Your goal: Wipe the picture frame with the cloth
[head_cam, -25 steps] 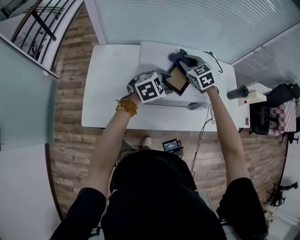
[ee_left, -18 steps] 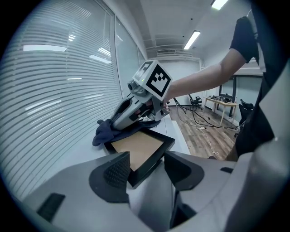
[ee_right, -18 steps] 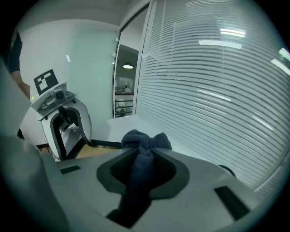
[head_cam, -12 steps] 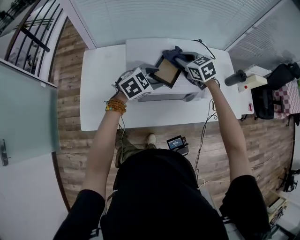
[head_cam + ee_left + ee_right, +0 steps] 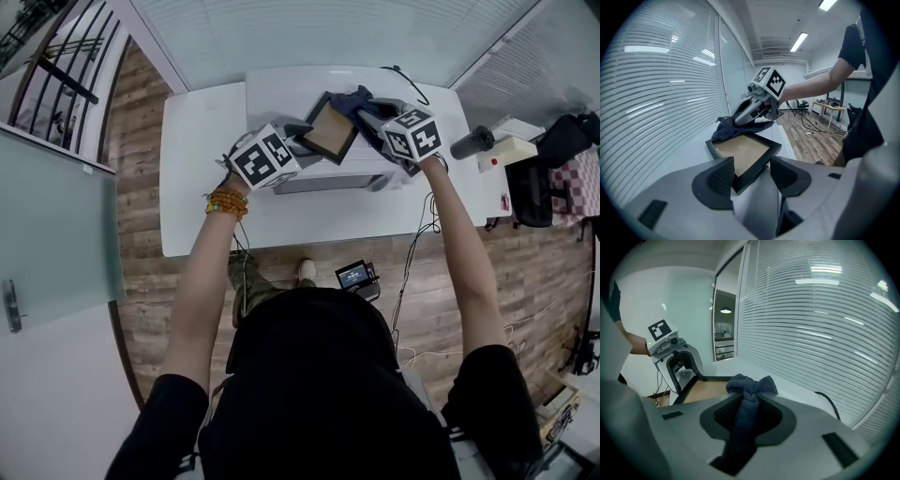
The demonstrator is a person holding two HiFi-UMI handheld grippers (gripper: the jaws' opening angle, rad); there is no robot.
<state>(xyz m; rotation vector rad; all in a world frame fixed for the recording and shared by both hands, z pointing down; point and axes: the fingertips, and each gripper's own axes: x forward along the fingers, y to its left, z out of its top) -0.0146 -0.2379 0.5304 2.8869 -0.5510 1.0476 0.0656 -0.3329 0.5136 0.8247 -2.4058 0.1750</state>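
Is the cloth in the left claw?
No, the cloth is pinched in the right claw, while the left claw grips a corner of the picture frame.

The picture frame [image 5: 743, 150] has one corner between my left tongs [image 5: 749, 171]. The cloth [image 5: 751, 385], between my right tongs [image 5: 746, 416], lies on its far corner.

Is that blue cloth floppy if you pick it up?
Probably floppy: the cloth bunches and folds where the right hand-held gripper pinches it. Likely light too, being just soft fabric. Its fuzzy weave probably resists slipping.
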